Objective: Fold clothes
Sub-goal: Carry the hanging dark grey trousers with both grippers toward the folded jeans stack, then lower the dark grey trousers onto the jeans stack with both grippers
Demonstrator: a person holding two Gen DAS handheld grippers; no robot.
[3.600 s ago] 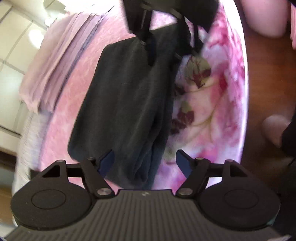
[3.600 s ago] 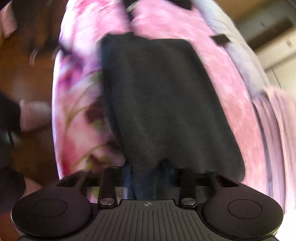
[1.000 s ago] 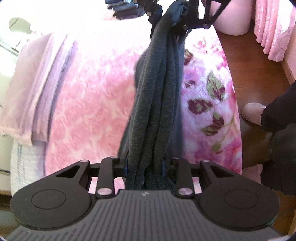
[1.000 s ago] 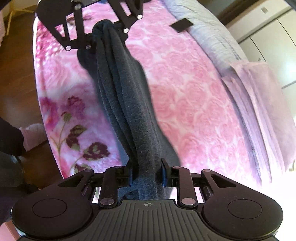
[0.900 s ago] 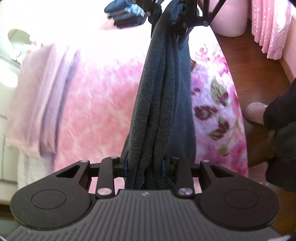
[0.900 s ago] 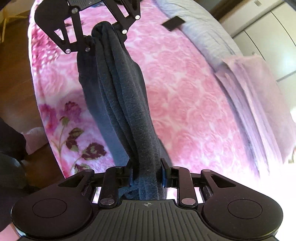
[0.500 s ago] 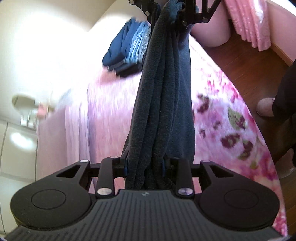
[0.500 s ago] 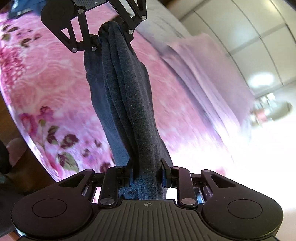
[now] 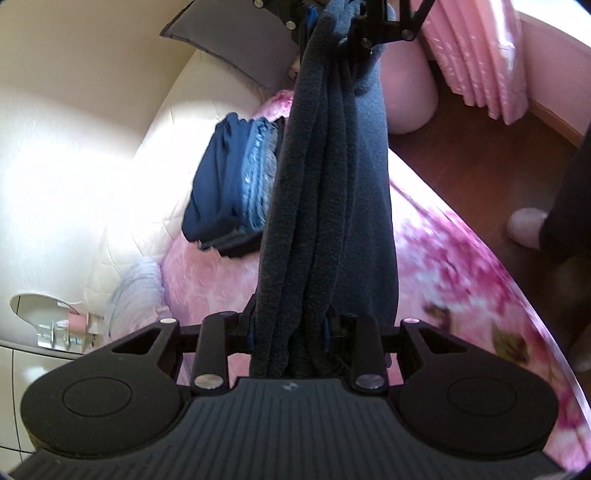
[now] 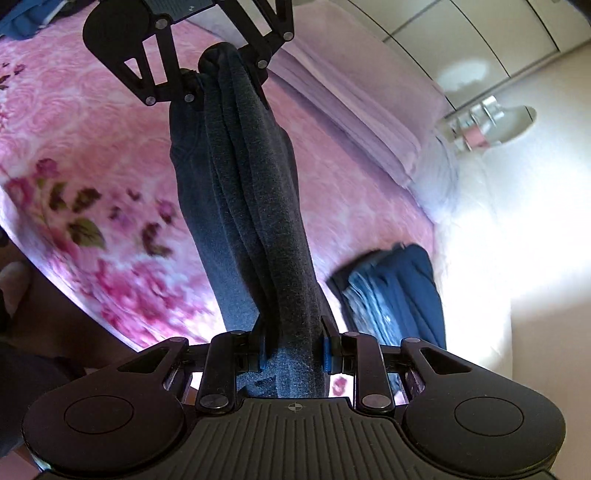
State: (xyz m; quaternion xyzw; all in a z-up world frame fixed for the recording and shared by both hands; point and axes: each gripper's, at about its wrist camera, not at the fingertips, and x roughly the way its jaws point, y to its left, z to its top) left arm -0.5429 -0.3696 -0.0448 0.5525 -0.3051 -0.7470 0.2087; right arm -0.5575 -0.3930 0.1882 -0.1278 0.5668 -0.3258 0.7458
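Left wrist view, left to right. A cream quilted headboard bounds the bed on the left; a grey pillow leans against it at the top. A stack of folded blue clothes lies on the pink floral bedspread near the headboard, just left of the hanging garment. The left gripper is clamped on one end of the dark grey garment; the fabric fills the gap between its fingers. The garment is bunched into lengthwise folds and stretched in the air above the bed, its long axis running straight from this gripper to the right gripper, which pinches the far end at the top of the frame. To the right, the bedspread's edge drops to a dark wood floor, with a pink curtain beyond and a slippered foot close to the bed's edge.

Right wrist view, left to right. The bedspread's edge curves past the floor at lower left. The right gripper is closed on the garment, which rises as a taut band to the left gripper. Bare bedspread lies under the garment on both sides. A folded lilac blanket lies across the bed at upper right; the blue stack lies at right, near the headboard.
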